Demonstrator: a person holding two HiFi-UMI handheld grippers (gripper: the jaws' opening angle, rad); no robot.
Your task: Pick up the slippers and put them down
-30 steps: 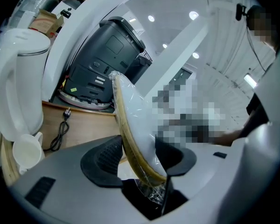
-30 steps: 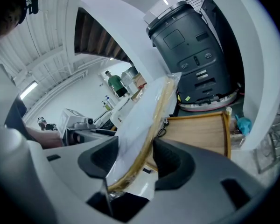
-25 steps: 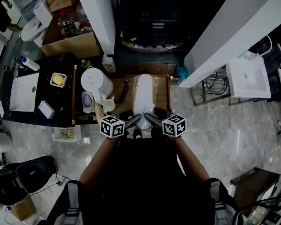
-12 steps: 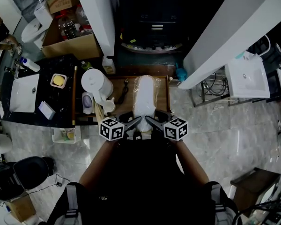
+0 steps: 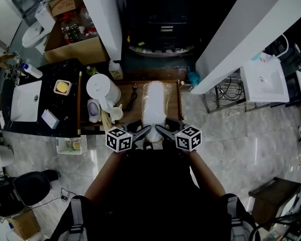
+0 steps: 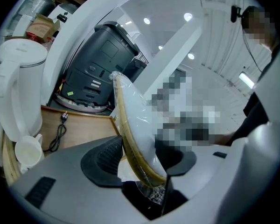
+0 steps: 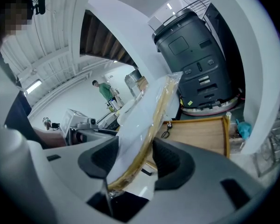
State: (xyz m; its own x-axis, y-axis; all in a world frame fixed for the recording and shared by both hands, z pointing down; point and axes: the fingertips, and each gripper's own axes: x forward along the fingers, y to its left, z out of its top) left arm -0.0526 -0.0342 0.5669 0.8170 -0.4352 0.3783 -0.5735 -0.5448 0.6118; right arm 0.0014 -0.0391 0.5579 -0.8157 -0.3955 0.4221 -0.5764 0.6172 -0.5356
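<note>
Slippers (image 5: 154, 102) clamped, kettle (image 6: 17, 87) in left gripper view, person (image 7: 103, 90) in right

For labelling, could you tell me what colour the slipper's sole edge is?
Tan edge on a white slipper; best in the left gripper view.

- The bagged slippers (image 5: 154, 104) span the middle of the wooden tray (image 5: 173, 115). They are clamped in the jaws of both the left gripper (image 6: 144, 149) and the right gripper (image 7: 135, 160), which leaves no spare room between the pads.
- To their left, a black power cord (image 5: 132, 98) lies on the bare wood. A white kettle (image 5: 102, 87) and a cup (image 5: 115, 113) crowd that edge.
- To their right, a narrow strip of bare wood runs to the raised rim.
- Straight ahead, a dark machine (image 5: 163, 19) closes off the far end. It is flanked by two slanting white beams (image 5: 241, 39).
- Past the right rim there is open marble floor (image 5: 231, 144), and a wire rack (image 5: 226, 97) stands farther off.
- On the left, a black counter (image 5: 40, 129) blocks the way.
</note>
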